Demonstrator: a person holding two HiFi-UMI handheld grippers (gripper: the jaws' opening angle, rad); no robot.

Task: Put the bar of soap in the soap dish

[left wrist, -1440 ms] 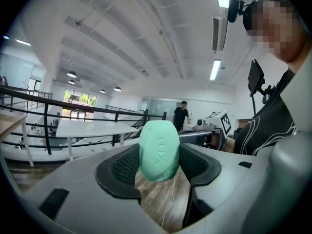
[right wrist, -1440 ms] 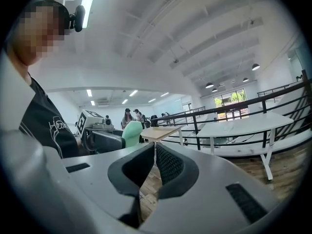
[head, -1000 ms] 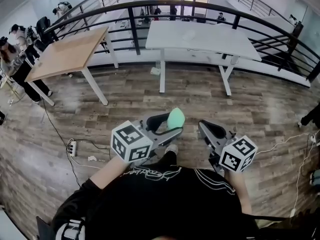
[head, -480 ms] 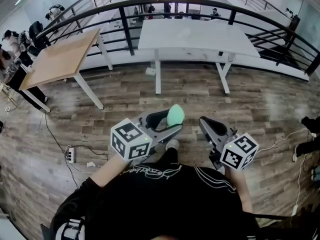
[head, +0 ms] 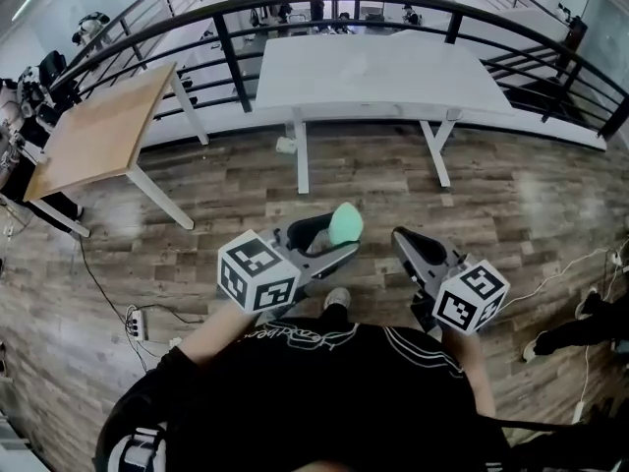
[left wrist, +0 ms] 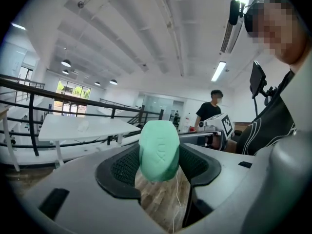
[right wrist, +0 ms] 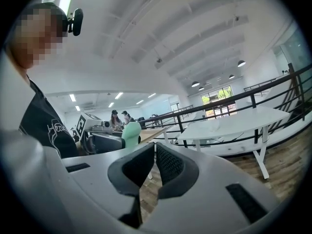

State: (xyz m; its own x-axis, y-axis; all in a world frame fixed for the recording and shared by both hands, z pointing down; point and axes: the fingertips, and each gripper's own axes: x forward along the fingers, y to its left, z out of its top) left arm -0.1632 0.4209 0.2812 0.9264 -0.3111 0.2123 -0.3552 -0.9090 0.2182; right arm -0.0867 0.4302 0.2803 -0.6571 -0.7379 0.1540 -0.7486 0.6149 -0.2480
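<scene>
Gripping: the bar of soap (head: 345, 226) is clamped between the pads of the left gripper (head: 343, 238).
Soap position: it is held in the air in front of the person's chest, well above the wooden floor (head: 393, 180). It rests on no surface.
Soap attitude: it is seen end-on in the left gripper view, standing proud of the pads.
Right gripper (head: 401, 240): the jaws stand together with nothing between them. It is held near the left gripper, at about the same height.
Soap dish: none can be made out. A small pale thing on the white table (head: 393, 72) is too small to be identified.
Surroundings: a wooden table (head: 98, 131) stands to the left of the white one, and a black railing (head: 226, 52) runs behind both.
Done: the soap is judged picked up and secured.
Left: the dish is to be reached, and the soap lowered into it and released.
</scene>
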